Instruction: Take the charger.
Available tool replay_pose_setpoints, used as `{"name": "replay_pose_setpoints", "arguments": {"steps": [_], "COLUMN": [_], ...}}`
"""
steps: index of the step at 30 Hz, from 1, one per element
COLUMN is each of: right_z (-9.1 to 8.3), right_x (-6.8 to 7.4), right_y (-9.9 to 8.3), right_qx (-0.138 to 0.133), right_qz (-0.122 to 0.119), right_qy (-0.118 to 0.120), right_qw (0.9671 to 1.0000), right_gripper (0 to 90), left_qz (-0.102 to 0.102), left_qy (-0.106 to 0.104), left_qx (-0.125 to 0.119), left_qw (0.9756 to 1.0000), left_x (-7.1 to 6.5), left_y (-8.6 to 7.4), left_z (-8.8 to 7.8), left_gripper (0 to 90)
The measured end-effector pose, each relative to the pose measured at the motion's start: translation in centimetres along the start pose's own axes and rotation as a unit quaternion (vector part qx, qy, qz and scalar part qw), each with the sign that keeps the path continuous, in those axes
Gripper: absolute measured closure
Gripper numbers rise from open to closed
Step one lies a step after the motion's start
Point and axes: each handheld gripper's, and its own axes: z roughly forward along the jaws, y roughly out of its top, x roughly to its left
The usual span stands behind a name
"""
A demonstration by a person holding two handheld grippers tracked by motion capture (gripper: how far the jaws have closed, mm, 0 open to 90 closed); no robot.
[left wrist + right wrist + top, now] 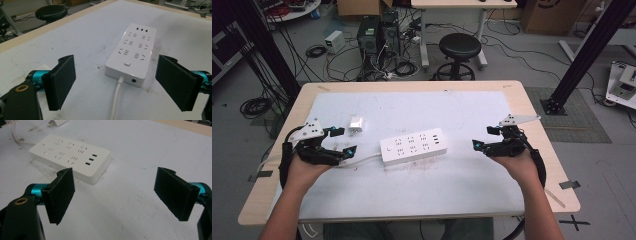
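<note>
From above the person's side, the high view looks forward and down over the whole table (532,107). Each gripper view sits low and close over the tabletop, facing inward from either end. All three share the white power strip (414,146) (131,53) (70,156).

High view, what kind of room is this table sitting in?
Most likely a robotics or electronics lab. Computer towers stand on the floor among loose cables, black metal frame posts flank the table, and a person holds a gripper in each hand over a power strip.
</note>
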Motion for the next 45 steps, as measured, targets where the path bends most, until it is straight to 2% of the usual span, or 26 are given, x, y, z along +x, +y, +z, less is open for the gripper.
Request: {"name": "replay_pose_setpoints", "arguments": {"steps": [6, 9, 11, 15, 18, 21, 22, 23, 24, 25, 27, 32, 34, 36, 37, 38, 39, 41, 43, 44, 45], "right_z": [0.7, 0.8, 0.7, 0.2, 0.1, 0.0, 0.0, 0.1, 0.1, 0.1, 0.3, 0.2, 0.1, 0.0, 0.0, -0.2, -0.2, -0.3, -0.3, -0.3, -0.2], "right_x": [-0.9, -1.6, -1.7, -1.3, -1.1, -1.0, -1.0, -1.0, -1.0, -0.8, -0.3, -0.3, -0.3, -0.3, -0.3, -0.4, -0.4, -0.4, -0.5, -0.5, -0.5], "right_y": [0.2, 0.2, 0.1, 0.0, 0.0, 0.1, 0.1, 0.2, 0.2, 0.2, 0.3, 0.2, 0.2, 0.2, 0.2, 0.2, 0.2, 0.3, 0.3, 0.3, 0.3], "right_qx": [0.009, 0.012, 0.011, 0.005, 0.002, 0.002, 0.002, 0.003, 0.003, 0.005, 0.008, 0.009, 0.008, 0.008, 0.008, 0.008, 0.008, 0.009, 0.01, 0.01, 0.01], "right_qz": [0.004, 0.01, 0.014, 0.006, 0.006, 0.01, 0.01, 0.007, 0.007, 0.004, -0.007, -0.007, -0.004, -0.004, -0.004, -0.003, -0.003, -0.003, -0.003, -0.003, -0.001], "right_qy": [0.01, 0.017, 0.011, 0.004, 0.0, -0.001, -0.001, -0.001, -0.001, 0.0, 0.001, -0.003, -0.002, -0.004, -0.004, -0.006, -0.006, -0.007, -0.008, -0.008, -0.008], "right_qw": [0.9999, 0.9997, 0.9998, 1.0, 1.0, 0.9999, 0.9999, 1.0, 1.0, 1.0, 0.9999, 0.9999, 1.0, 1.0, 1.0, 0.9999, 0.9999, 0.9999, 0.9999, 0.9999, 0.9999], "right_gripper": [17.3, 17.3, 17.3, 17.3, 17.3, 17.3, 17.3, 17.3, 17.3, 17.3, 17.3, 17.3, 17.3, 17.3, 17.3, 17.3, 17.3, 17.3, 17.3, 17.3, 17.3], "left_qz": [-0.006, -0.002, -0.004, 0.002, -0.008, -0.026, -0.026, -0.034, -0.034, -0.043, -0.041, -0.052, -0.065, -0.065, -0.065, -0.068, -0.068, -0.091, -0.117, -0.117, -0.13], "left_qy": [0.018, 0.022, 0.026, 0.028, 0.03, 0.042, 0.042, 0.053, 0.053, 0.062, 0.07, 0.087, 0.09, 0.09, 0.102, 0.105, 0.105, 0.118, 0.128, 0.128, 0.138], "left_qx": [0.008, 0.012, 0.013, 0.021, 0.019, 0.015, 0.015, 0.02, 0.02, 0.027, 0.039, 0.06, 0.06, 0.06, 0.086, 0.092, 0.092, 0.076, 0.081, 0.081, 0.09], "left_qw": [0.9998, 0.9997, 0.9996, 0.9994, 0.9993, 0.9987, 0.9987, 0.9978, 0.9978, 0.9968, 0.996, 0.993, 0.9921, 0.9921, 0.9889, 0.9879, 0.9879, 0.9859, 0.9816, 0.9816, 0.9777], "left_x": [0.0, 0.0, -0.1, -0.1, 0.1, 0.6, 0.6, 0.9, 0.9, 1.3, 1.7, 2.4, 2.8, 2.8, 3.5, 3.7, 3.7, 4.6, 5.4, 5.4, 6.2], "left_y": [0.1, 0.2, 0.1, 0.1, 0.1, 0.1, 0.1, 0.1, 0.1, 0.1, 0.1, 0.5, 0.5, 0.5, 0.5, 0.6, 0.6, 0.7, 0.3, 0.3, -0.2], "left_z": [0.4, 0.5, 0.6, 0.8, 0.7, 0.7, 0.7, 0.8, 0.8, 1.2, 1.8, 3.8, 4.7, 4.7, 5.8, 6.1, 6.1, 6.7, 7.1, 7.1, 7.5], "left_gripper": [16.6, 16.6, 16.6, 16.6, 16.6, 16.6, 16.6, 16.6, 16.6, 16.6, 16.5, 16.5, 16.5, 16.5, 16.5, 16.5, 16.5, 16.5, 16.5, 16.5, 16.5]}}
